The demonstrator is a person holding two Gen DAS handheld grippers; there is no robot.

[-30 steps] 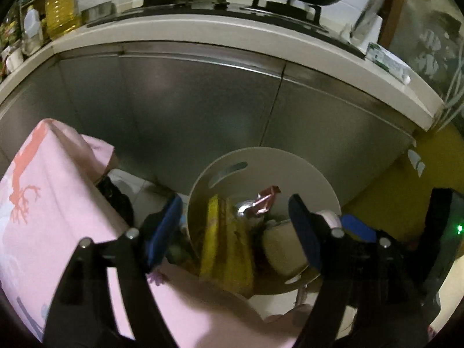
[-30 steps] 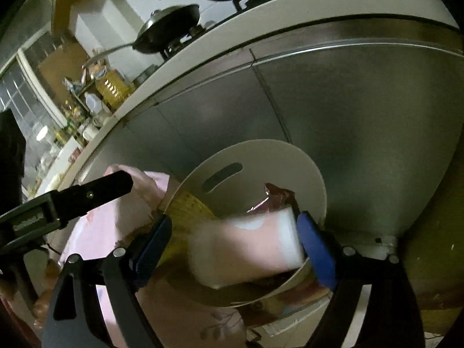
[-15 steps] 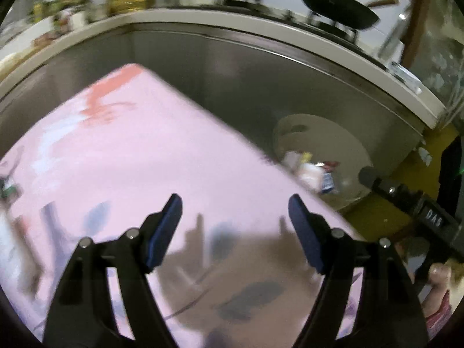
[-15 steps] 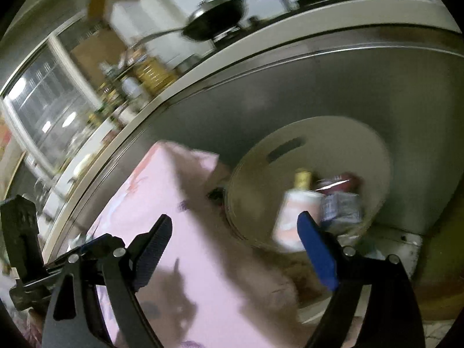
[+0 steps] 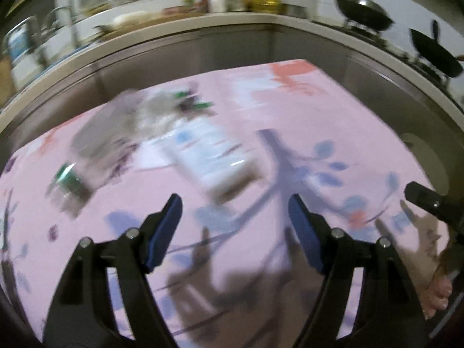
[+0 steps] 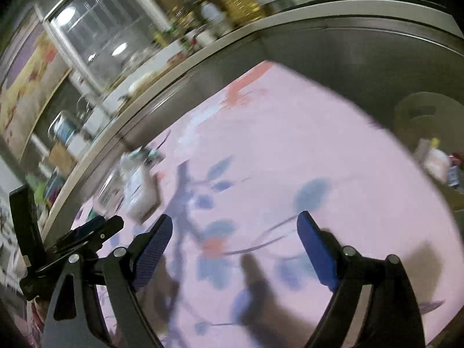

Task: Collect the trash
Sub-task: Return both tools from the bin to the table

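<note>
Both views are motion-blurred. My left gripper (image 5: 234,217) is open and empty above a pink flowered tablecloth (image 5: 304,110). Ahead of it lie a white carton with blue print (image 5: 207,156), a clear plastic bottle with a green cap (image 5: 95,148) and crumpled wrappers (image 5: 185,101). My right gripper (image 6: 235,232) is open and empty over the same cloth (image 6: 275,133); the carton (image 6: 139,191) lies ahead to its left. A beige trash bin (image 6: 426,116) with trash inside stands at the right, beyond the table edge; its rim shows in the left view (image 5: 429,156).
Steel cabinet fronts (image 5: 203,46) under a white countertop (image 5: 179,26) run behind the table. Woks (image 5: 362,14) sit on a stove at the back right. Bottles and jars (image 6: 220,3) crowd the counter. The left gripper (image 6: 72,243) shows in the right view.
Both grippers swung left, away from the trash bin and over the pink table. The right gripper let the pinkish packet go into the bin and is empty. The trash on the table came into view.
</note>
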